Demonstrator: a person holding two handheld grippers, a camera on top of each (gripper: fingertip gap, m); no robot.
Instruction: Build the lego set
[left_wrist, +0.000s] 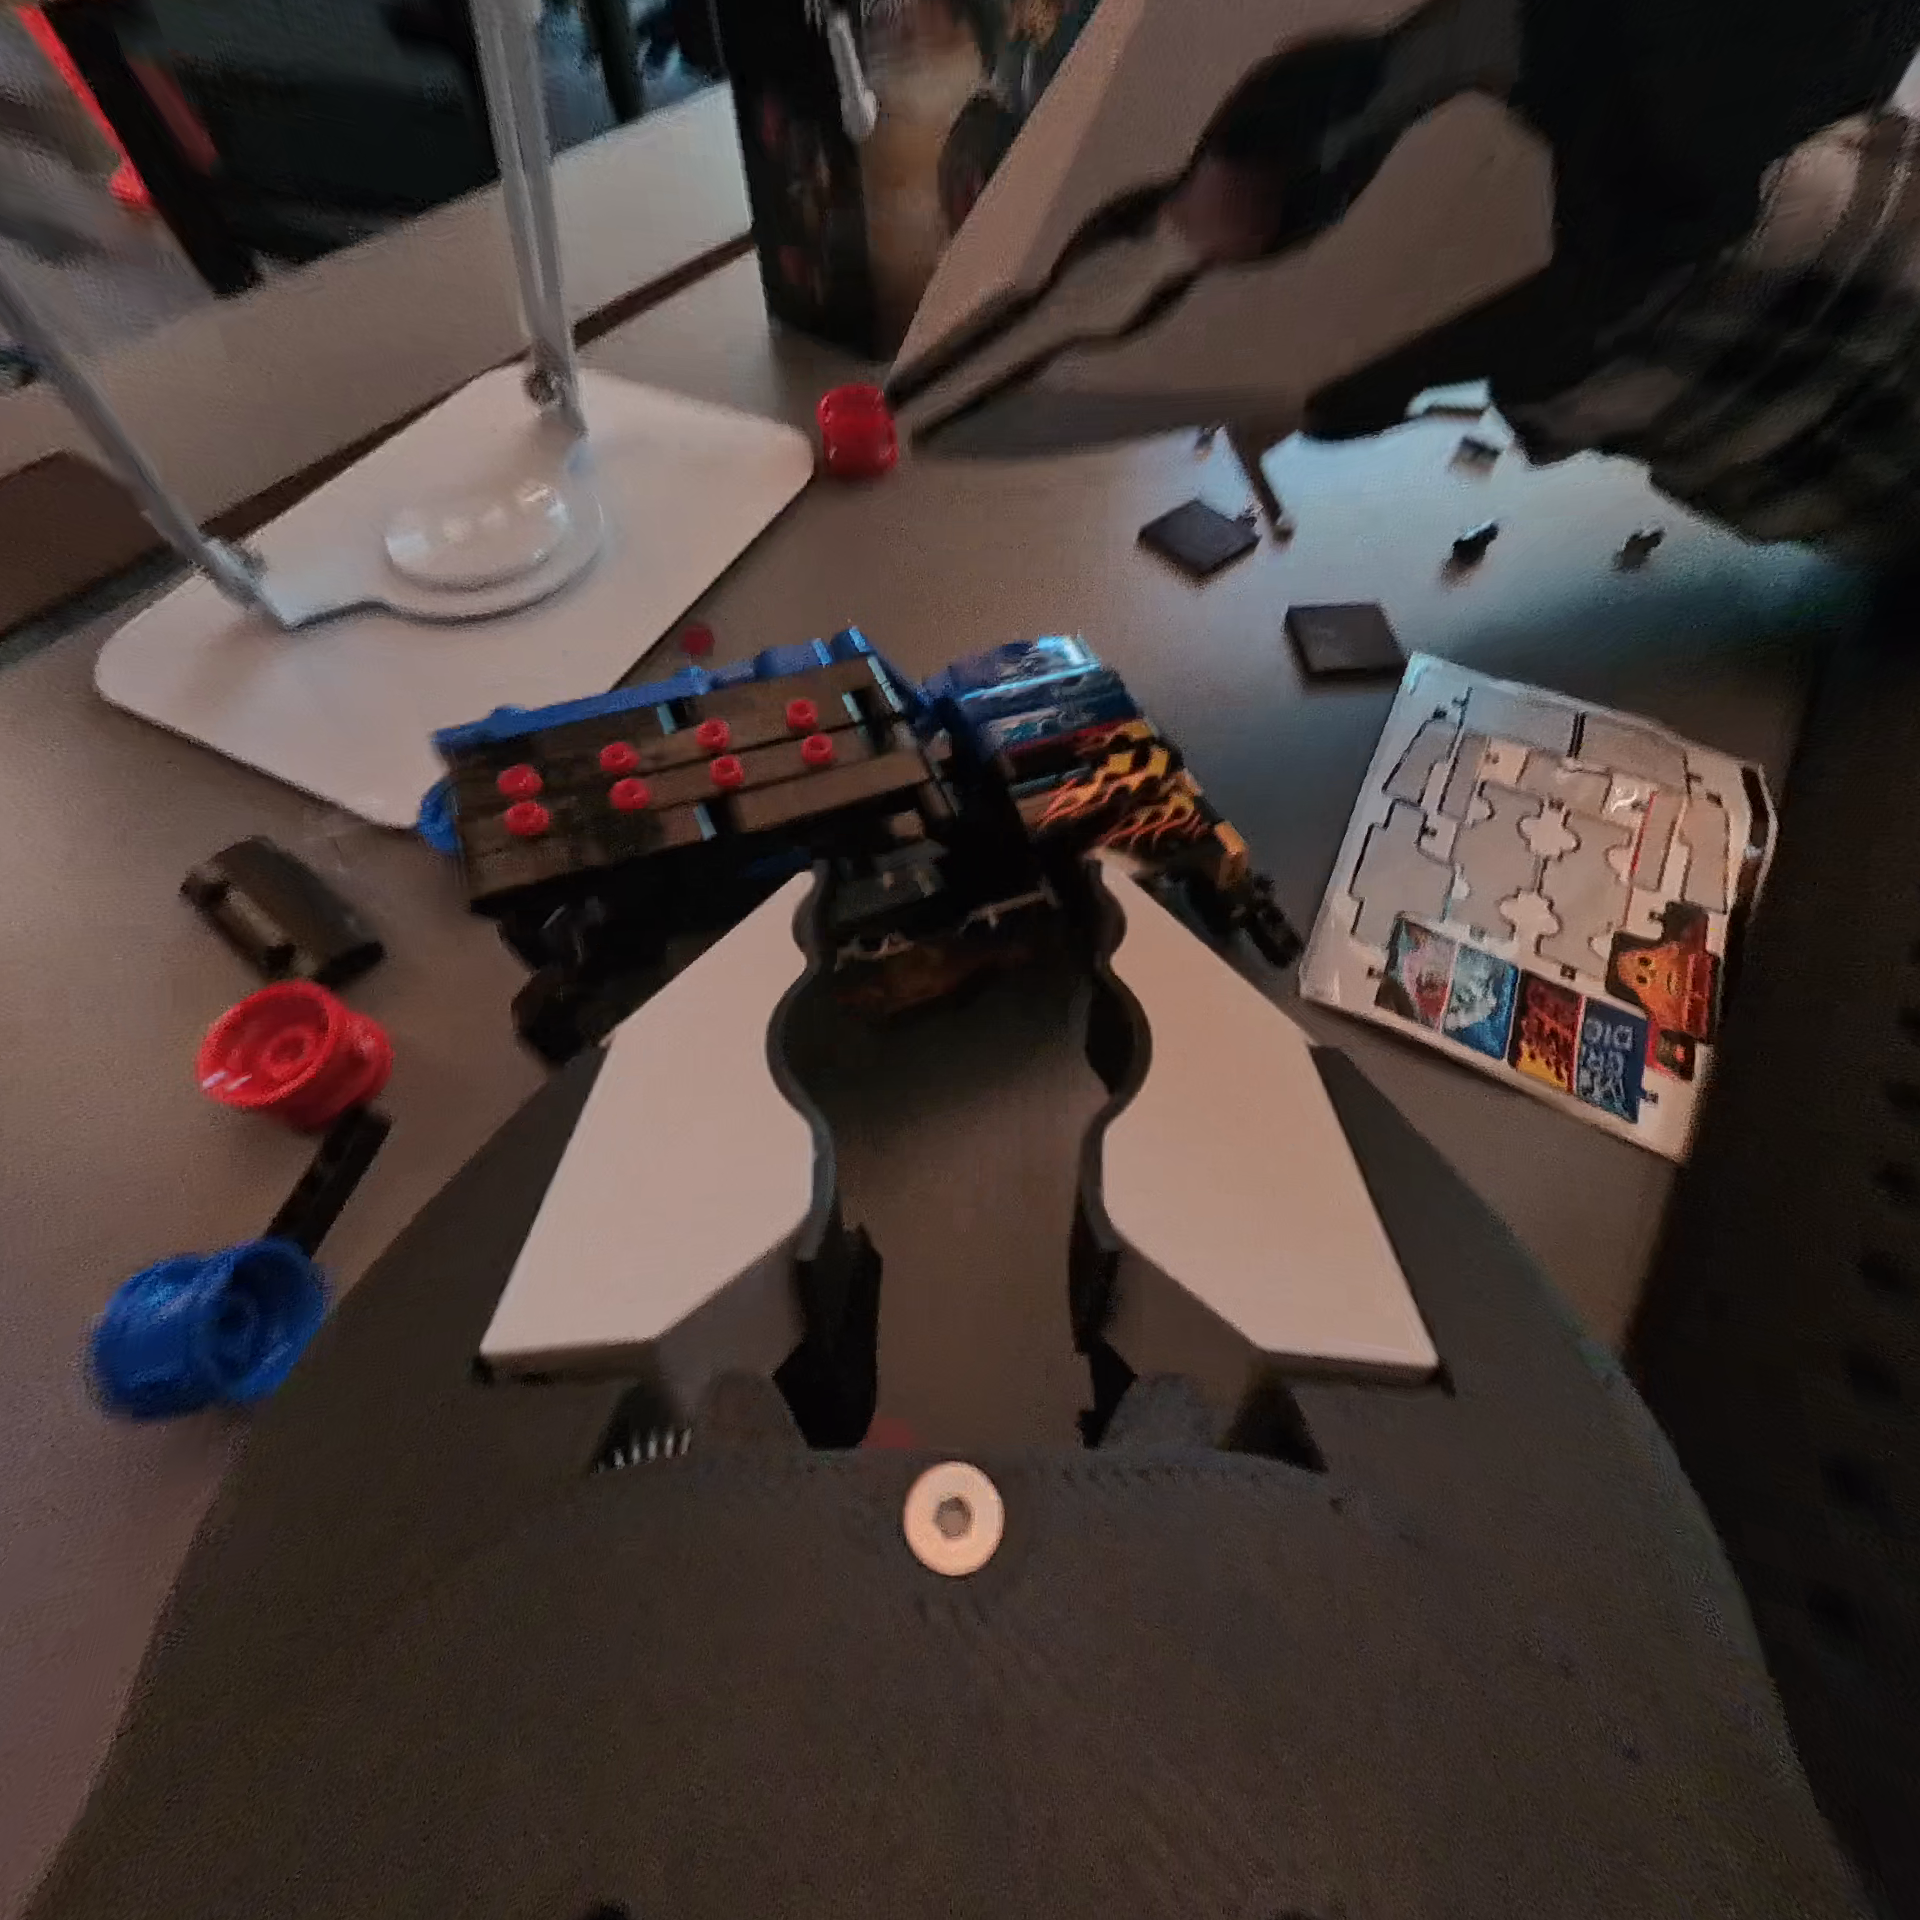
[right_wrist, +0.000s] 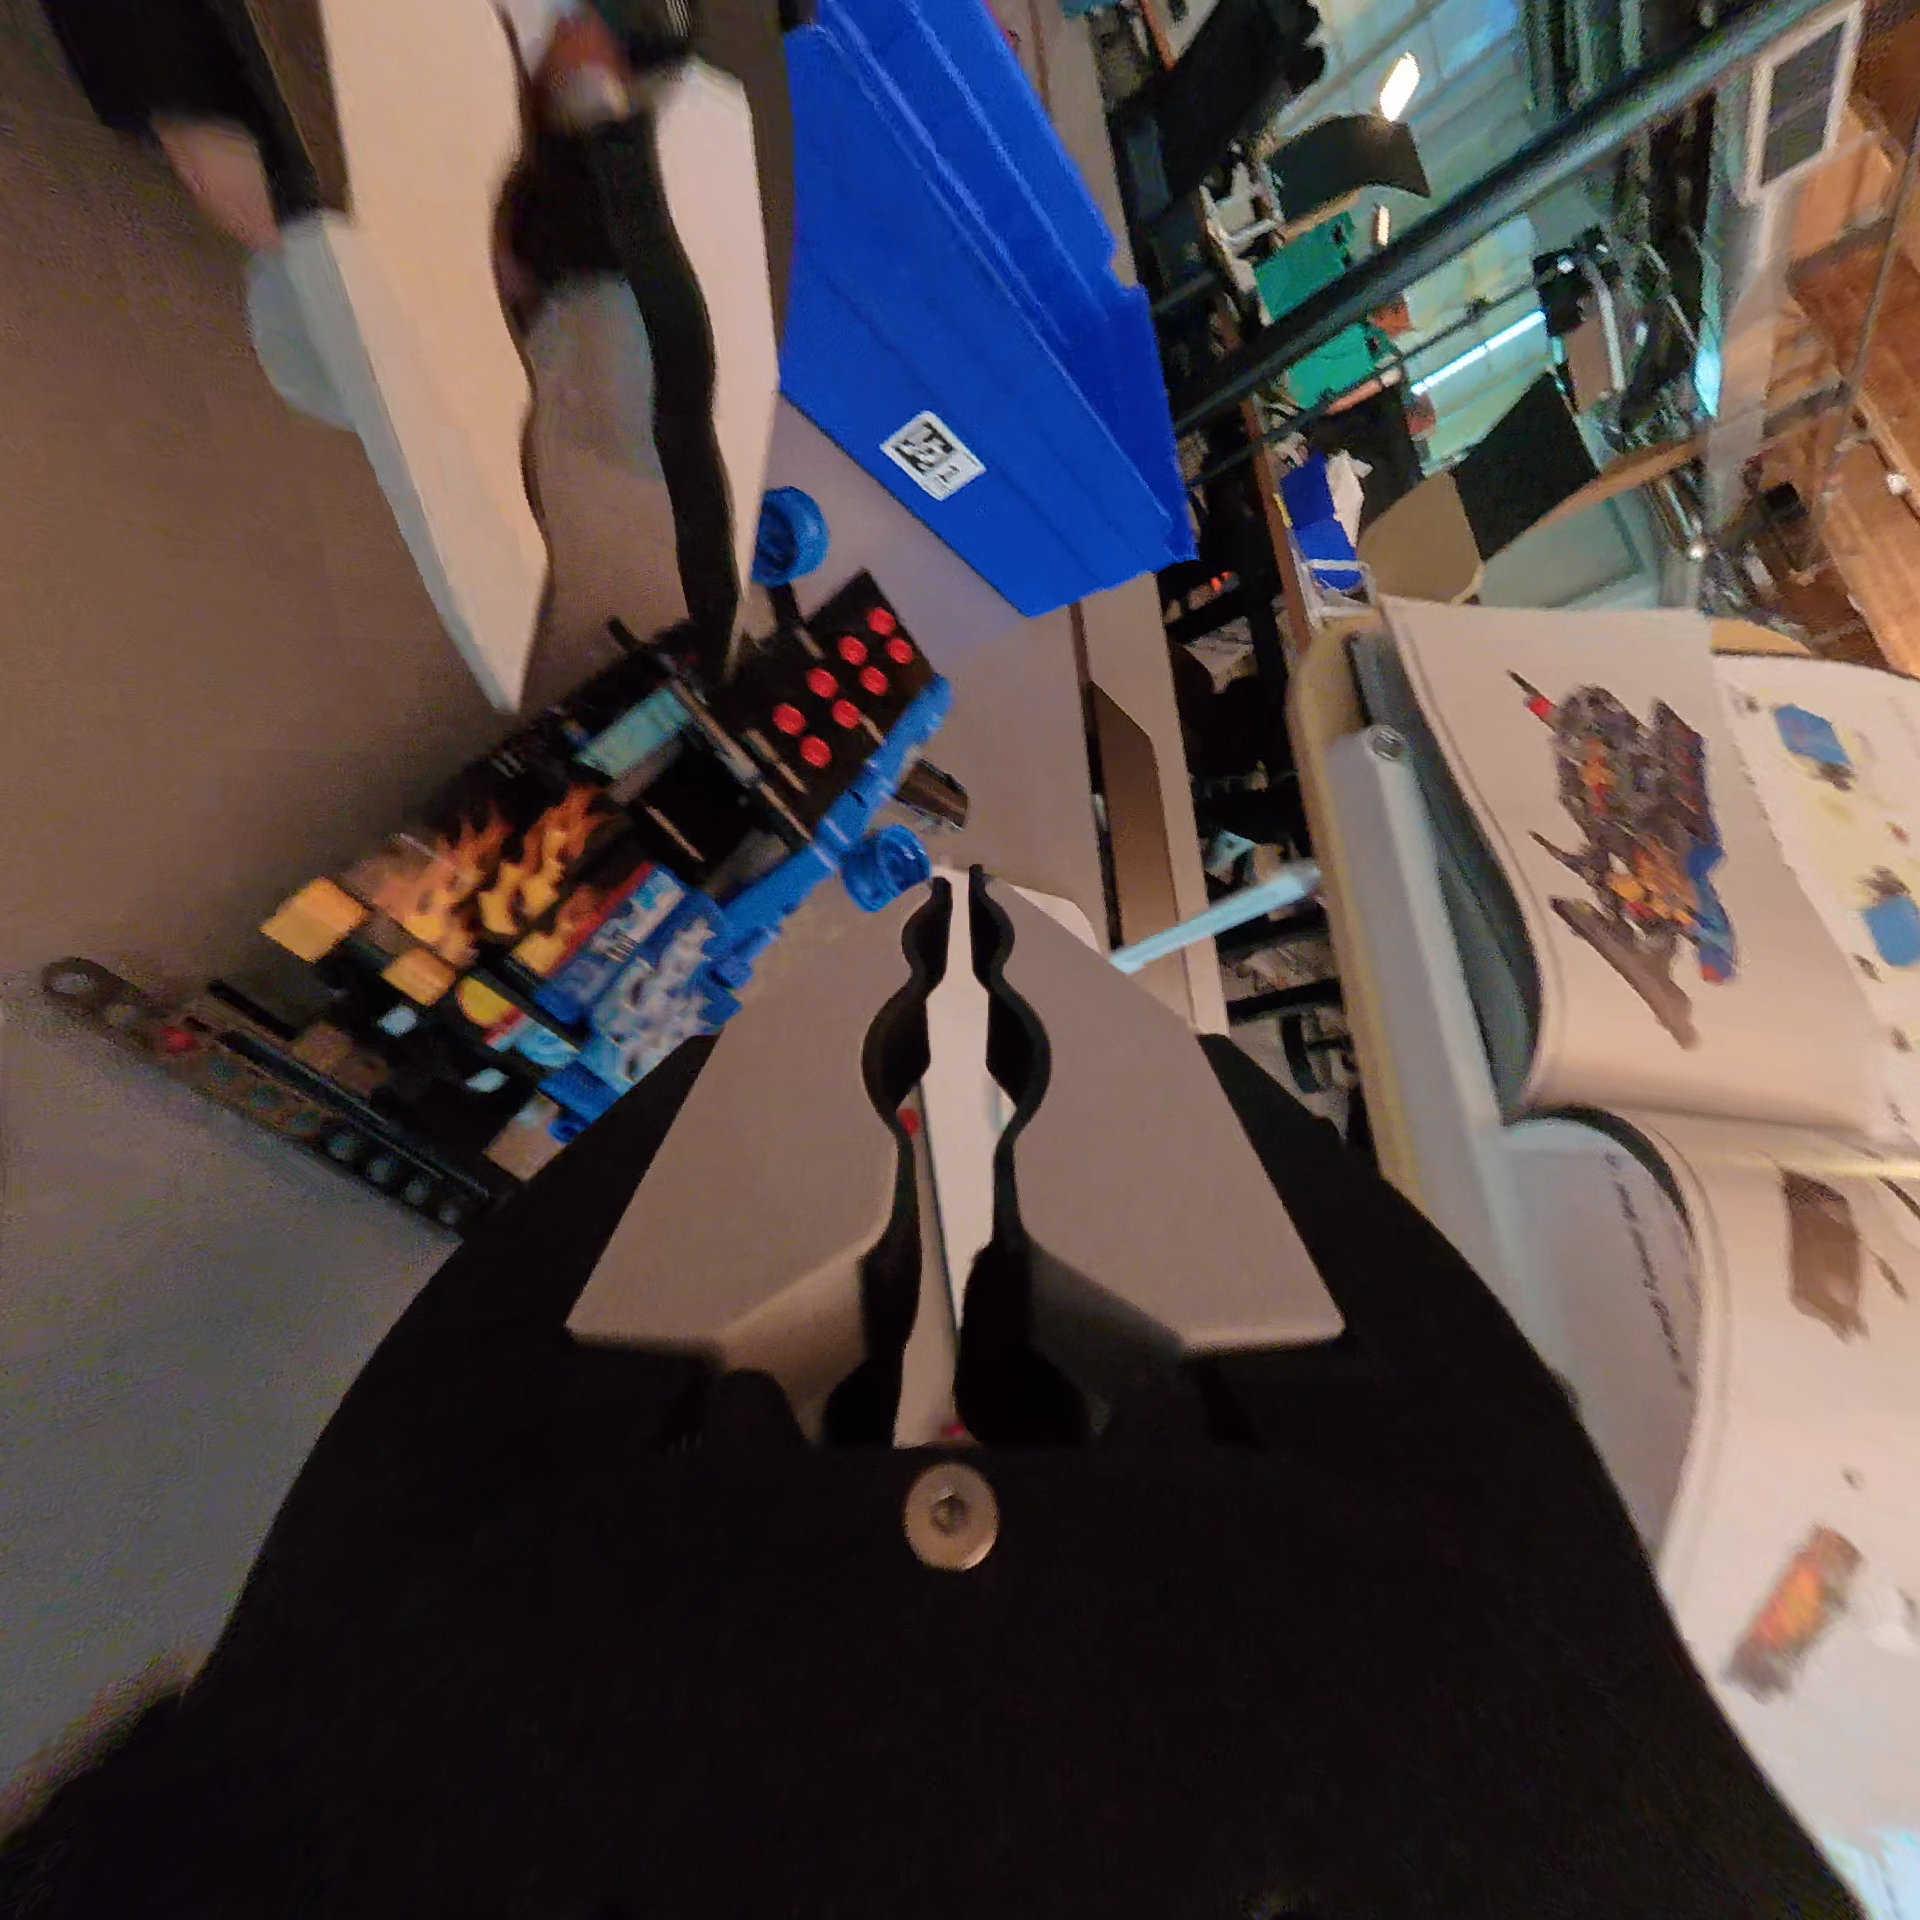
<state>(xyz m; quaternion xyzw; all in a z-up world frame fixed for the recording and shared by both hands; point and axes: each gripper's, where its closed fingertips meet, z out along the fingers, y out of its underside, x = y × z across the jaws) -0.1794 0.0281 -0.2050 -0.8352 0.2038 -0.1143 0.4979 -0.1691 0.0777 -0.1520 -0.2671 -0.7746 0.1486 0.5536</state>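
A black and blue lego truck (left_wrist: 727, 779) with red studs and flame stickers lies on the table; it also shows in the right wrist view (right_wrist: 665, 831). My left gripper (left_wrist: 956, 883) is shut on the truck's black middle section, one finger on each side. My right gripper (right_wrist: 961, 883) is shut and empty, its tips close to a blue wheel (right_wrist: 883, 868) on the truck. In the left wrist view the right gripper (left_wrist: 904, 400) points at a loose red wheel (left_wrist: 854, 428) behind the truck.
A loose red wheel (left_wrist: 296, 1049), a blue wheel (left_wrist: 208, 1320) and a black curved piece (left_wrist: 281, 914) lie left. A sticker sheet (left_wrist: 1527, 904) and black tiles (left_wrist: 1340, 639) lie right. A white stand base (left_wrist: 447, 582), blue bin (right_wrist: 966, 312) and instruction booklet (right_wrist: 1621, 852) are nearby. My hands' fingertips stand some 8 centimetres from each other. The blue wheel (right_wrist: 883, 868) lies around 12 centimetres away from my left fingertips.
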